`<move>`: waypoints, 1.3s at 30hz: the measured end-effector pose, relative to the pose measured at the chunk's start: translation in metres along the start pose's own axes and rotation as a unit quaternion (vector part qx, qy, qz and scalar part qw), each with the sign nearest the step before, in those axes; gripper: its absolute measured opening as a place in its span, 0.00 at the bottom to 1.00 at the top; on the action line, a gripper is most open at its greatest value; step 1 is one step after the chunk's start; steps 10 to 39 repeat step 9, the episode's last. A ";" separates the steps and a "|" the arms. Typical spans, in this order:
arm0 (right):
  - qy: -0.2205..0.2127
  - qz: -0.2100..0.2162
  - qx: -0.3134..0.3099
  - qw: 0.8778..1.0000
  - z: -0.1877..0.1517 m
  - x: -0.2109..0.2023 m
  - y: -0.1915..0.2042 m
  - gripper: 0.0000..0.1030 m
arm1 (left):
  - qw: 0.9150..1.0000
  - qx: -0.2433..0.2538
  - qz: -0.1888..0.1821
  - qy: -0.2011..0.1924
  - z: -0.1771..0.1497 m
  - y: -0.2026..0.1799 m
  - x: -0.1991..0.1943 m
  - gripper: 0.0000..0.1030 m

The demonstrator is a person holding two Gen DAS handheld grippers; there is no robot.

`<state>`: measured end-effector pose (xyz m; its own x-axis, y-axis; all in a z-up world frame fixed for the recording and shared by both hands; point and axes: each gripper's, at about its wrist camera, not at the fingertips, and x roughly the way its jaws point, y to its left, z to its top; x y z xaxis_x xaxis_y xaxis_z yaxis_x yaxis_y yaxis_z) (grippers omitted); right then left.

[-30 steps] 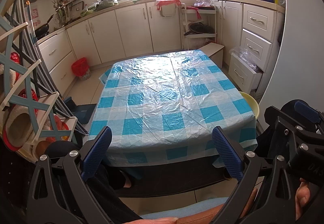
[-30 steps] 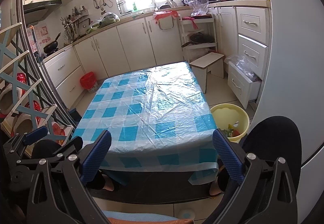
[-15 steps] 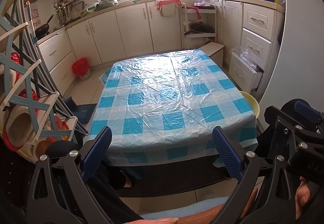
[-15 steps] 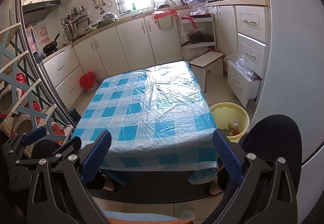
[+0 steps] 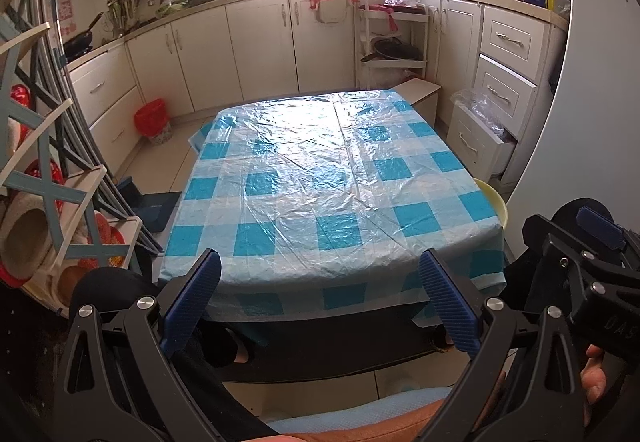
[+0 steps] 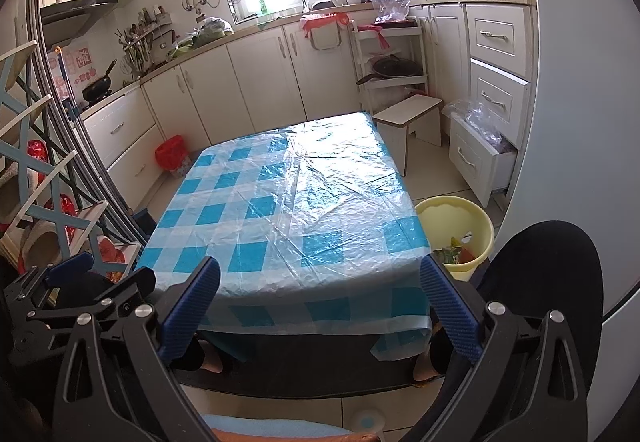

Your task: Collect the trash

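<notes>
A low table (image 5: 332,182) (image 6: 296,210) covered with a blue-and-white checked plastic cloth fills the middle of both views, with nothing lying on it. A yellow bin (image 6: 460,230) (image 5: 494,202) stands on the floor at the table's right front corner; wrappers and scraps lie inside it. My left gripper (image 5: 320,302) is open, held back from the table's near edge with nothing between its blue pads. My right gripper (image 6: 320,302) is open too and empty, at the same near edge. Each gripper's black frame shows at the side of the other's view.
A red-lined bin (image 6: 172,156) sits by the left cabinets. A small white stool (image 6: 408,118) stands beyond the table, and an open drawer with a plastic bag (image 6: 476,122) at right. A shoe rack (image 5: 44,210) crowds the left. The person's knees flank the table.
</notes>
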<state>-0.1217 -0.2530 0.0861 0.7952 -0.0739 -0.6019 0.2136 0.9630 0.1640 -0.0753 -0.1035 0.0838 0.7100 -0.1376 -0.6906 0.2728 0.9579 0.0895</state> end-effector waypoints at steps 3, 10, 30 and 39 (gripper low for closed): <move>-0.003 -0.006 -0.007 1.000 0.001 0.006 0.000 0.93 | 1.000 -0.011 -0.009 0.018 0.004 0.003 0.011 0.92; 0.000 -0.017 -0.023 1.000 0.015 0.034 -0.003 0.93 | 0.999 -0.029 -0.013 0.037 0.013 0.012 0.036 0.92; 0.000 -0.017 -0.023 1.000 0.015 0.034 -0.003 0.93 | 0.999 -0.029 -0.013 0.037 0.013 0.012 0.036 0.92; 0.000 -0.017 -0.023 1.000 0.015 0.034 -0.003 0.93 | 0.999 -0.029 -0.013 0.037 0.013 0.012 0.036 0.92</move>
